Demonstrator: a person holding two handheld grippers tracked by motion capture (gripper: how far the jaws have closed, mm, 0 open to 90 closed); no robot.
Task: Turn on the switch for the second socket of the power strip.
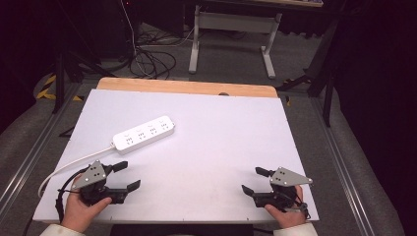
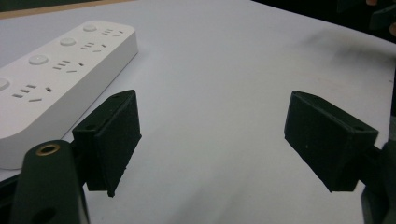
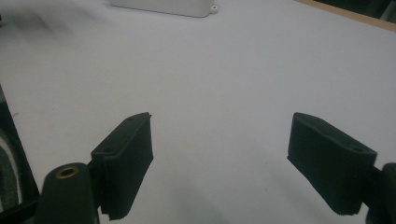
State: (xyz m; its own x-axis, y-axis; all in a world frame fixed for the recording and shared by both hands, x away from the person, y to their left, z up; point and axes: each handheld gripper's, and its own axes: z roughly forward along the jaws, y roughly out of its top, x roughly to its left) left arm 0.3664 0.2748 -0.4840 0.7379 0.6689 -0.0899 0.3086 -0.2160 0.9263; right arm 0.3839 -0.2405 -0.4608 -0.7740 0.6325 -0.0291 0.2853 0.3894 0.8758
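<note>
A white power strip point(image 1: 145, 133) lies on the white table top point(image 1: 216, 142), left of the middle, with its white cord point(image 1: 74, 164) running off to the left. My left gripper point(image 1: 127, 175) rests near the front left, held by a hand, jaws wide apart and empty. In the left gripper view the power strip point(image 2: 56, 74) lies just beyond the left jaw and my left gripper point(image 2: 212, 135) holds nothing. My right gripper point(image 1: 254, 180) sits at the front right, open and empty. In the right gripper view my right gripper point(image 3: 219, 154) faces bare table, with the strip's end point(image 3: 163, 7) far off.
A wooden strip point(image 1: 187, 87) edges the table's far side. Beyond it stand a white desk frame point(image 1: 231, 39) and loose cables point(image 1: 147, 59) on the floor. Metal rails point(image 1: 339, 162) run along both sides of the table.
</note>
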